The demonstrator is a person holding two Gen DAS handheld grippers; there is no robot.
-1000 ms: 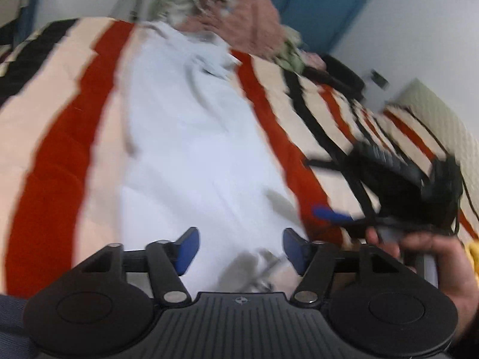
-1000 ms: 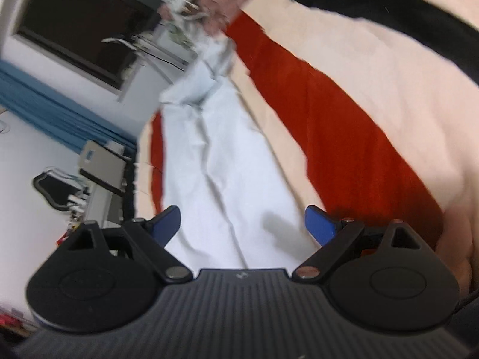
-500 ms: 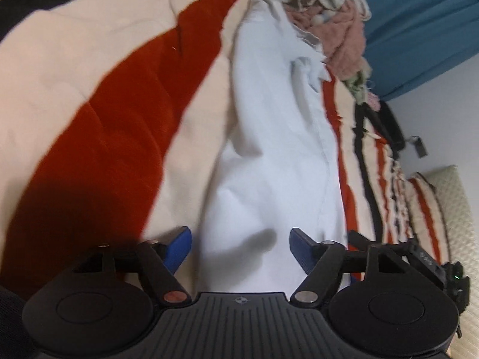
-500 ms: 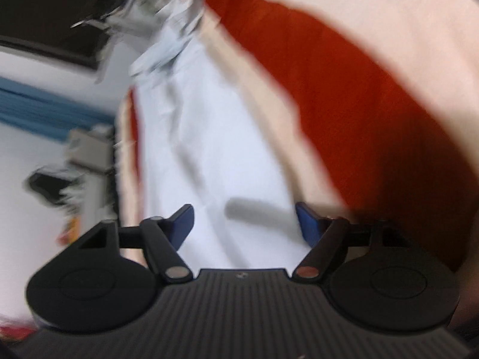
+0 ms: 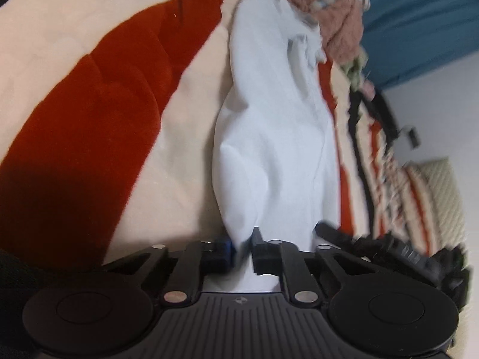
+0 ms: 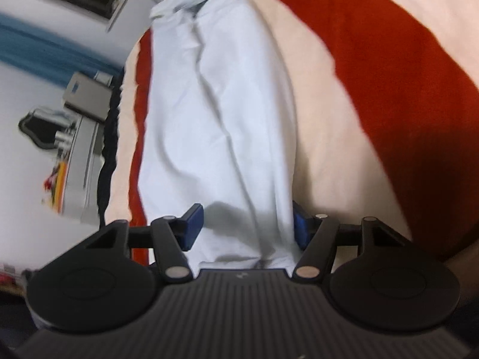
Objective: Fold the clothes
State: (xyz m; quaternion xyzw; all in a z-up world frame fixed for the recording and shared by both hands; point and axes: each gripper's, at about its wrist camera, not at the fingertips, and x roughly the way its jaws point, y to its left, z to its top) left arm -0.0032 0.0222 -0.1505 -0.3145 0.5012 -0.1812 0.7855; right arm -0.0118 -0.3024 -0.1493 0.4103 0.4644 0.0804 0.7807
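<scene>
A long white garment lies stretched lengthwise on the striped blanket. My left gripper pinches a gathered fold at its near end, and the jaws are still closing on the cloth. In the right wrist view the same white garment runs away from me. My right gripper straddles its near end with the blue pads apart. Its jaws are closing with cloth between them, but the pads do not squeeze it. The right tool's black body shows just right of the left gripper.
A heap of crumpled clothes sits at the garment's far end, before a blue curtain. A cream pillow lies far right. The red, cream and black blanket spreads on both sides. A grey cabinet stands beyond the bed's edge.
The left gripper dropped to the garment's near end and its jaws went from wide apart to pinched on the cloth. The right gripper came lower over the garment and its jaws narrowed.
</scene>
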